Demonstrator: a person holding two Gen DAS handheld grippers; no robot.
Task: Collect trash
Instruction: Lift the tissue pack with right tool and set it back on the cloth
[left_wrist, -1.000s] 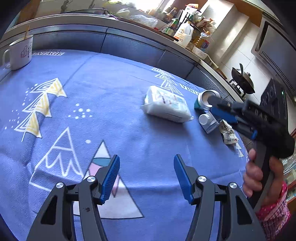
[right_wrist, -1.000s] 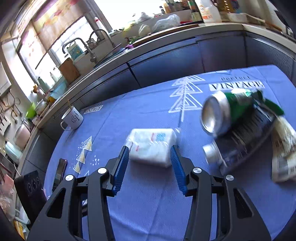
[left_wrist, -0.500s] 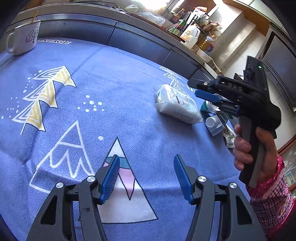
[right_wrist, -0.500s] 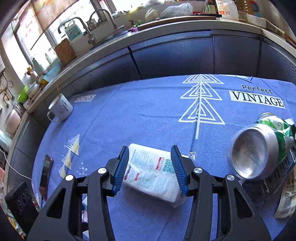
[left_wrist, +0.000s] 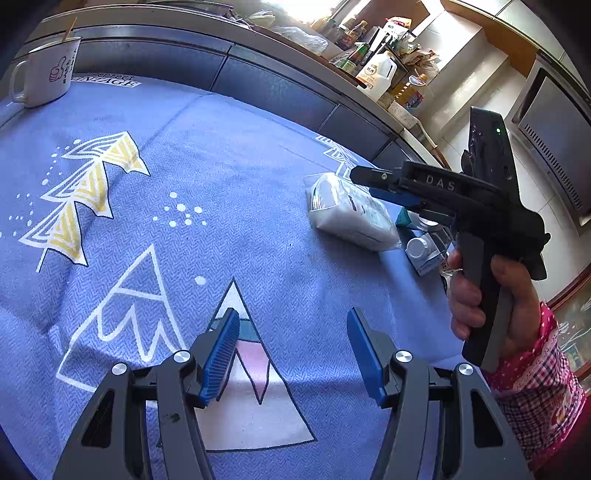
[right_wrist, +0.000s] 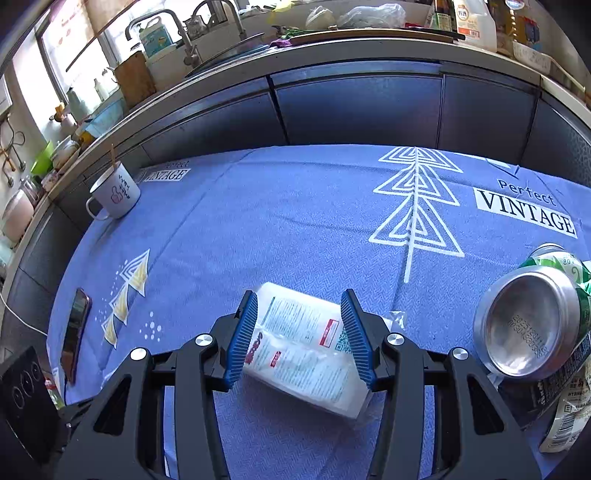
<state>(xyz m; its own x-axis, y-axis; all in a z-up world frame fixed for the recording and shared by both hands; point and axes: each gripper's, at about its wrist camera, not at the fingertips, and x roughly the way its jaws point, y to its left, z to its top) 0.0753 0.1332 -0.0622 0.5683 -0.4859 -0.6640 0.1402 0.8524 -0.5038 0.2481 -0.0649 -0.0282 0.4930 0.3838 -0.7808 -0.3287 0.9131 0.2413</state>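
Note:
A white plastic tissue pack (right_wrist: 306, 347) lies on the blue tablecloth (right_wrist: 295, 221). My right gripper (right_wrist: 299, 332) is open and hovers over it, its blue pads on either side of the pack. The pack also shows in the left wrist view (left_wrist: 351, 214), with the right gripper (left_wrist: 373, 184) just above it. A green drink can (right_wrist: 532, 325) lies on its side to the right, on dark and pale wrappers (right_wrist: 561, 391). A small carton with a white cap (left_wrist: 421, 251) lies beside the pack. My left gripper (left_wrist: 291, 350) is open and empty above the cloth.
A white mug (right_wrist: 116, 194) stands at the far left edge of the table; it also shows in the left wrist view (left_wrist: 48, 74). A phone (right_wrist: 75, 328) lies near the left edge. A kitchen counter (right_wrist: 332, 48) with a sink and bottles runs behind the table.
My right gripper has moved left from the can and wrappers and come down over the tissue pack. My left gripper has stayed open and shifted only a little.

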